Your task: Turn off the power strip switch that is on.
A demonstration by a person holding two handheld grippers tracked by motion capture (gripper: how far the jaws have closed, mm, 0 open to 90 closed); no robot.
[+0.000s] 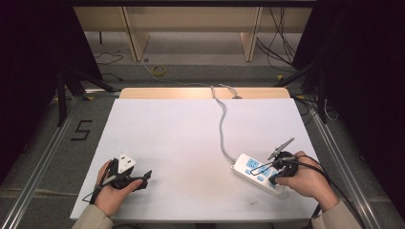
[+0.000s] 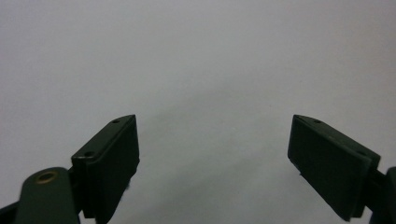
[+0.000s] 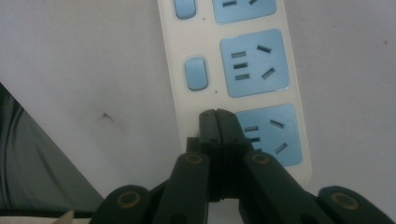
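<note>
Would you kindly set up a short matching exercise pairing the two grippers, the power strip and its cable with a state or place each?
1. left gripper
2. right gripper
3. power strip
4. grey cable

a. runs to the table's far edge
b. jaws apart over bare table
c. jaws closed together
d. white with blue sockets

Pairs: 1-b, 2-c, 3-d, 4-a

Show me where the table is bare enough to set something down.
The widest bare patch lies between the left claw and the grey cord, up to the far edge of the table. It is crowded near right, where the power strip sits under the right claw.
</note>
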